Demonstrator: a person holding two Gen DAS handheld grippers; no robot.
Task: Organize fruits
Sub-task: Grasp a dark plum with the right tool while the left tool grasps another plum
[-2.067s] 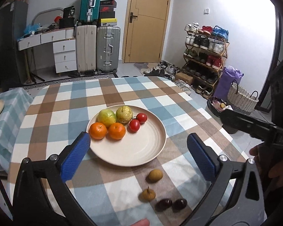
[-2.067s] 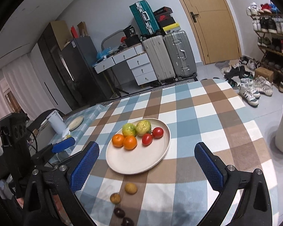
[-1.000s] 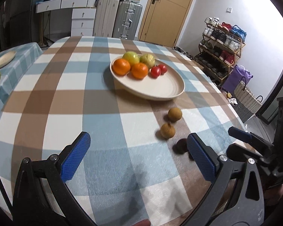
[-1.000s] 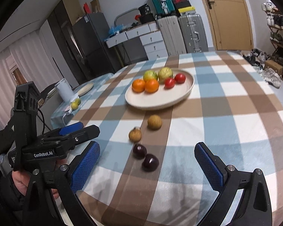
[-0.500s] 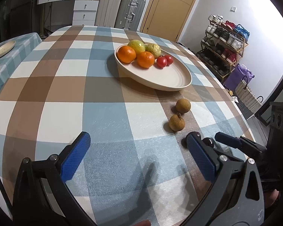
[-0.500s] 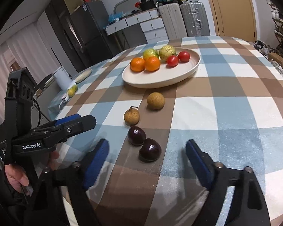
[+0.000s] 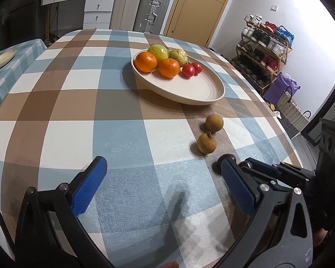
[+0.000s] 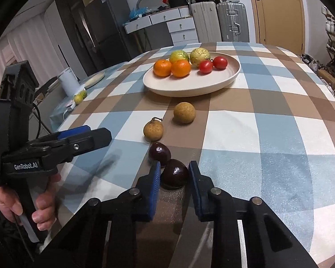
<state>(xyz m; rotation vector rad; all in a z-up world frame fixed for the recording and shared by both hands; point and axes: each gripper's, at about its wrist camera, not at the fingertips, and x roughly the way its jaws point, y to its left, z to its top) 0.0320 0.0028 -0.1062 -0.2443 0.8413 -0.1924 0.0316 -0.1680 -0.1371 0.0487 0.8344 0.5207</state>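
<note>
the near dark fruit (image 8: 175,173) lies on the checked tablecloth (image 8: 279,147), short of the plate (image 8: 189,87), touching its twin (image 8: 159,153). the right gripper (image 8: 174,174) has just closed on it, pads seemingly pressing. the left gripper (image 7: 160,187) hangs open, holding nothing. risk: the round, glossy skin could squirt free on lifting, or the twin gets nudged rolling.

Cream plate (image 8: 212,87), orange mandarins (image 8: 181,68), red tomatoes (image 8: 220,62), blue-brown-white check tablecloth (image 8: 279,134)
</note>
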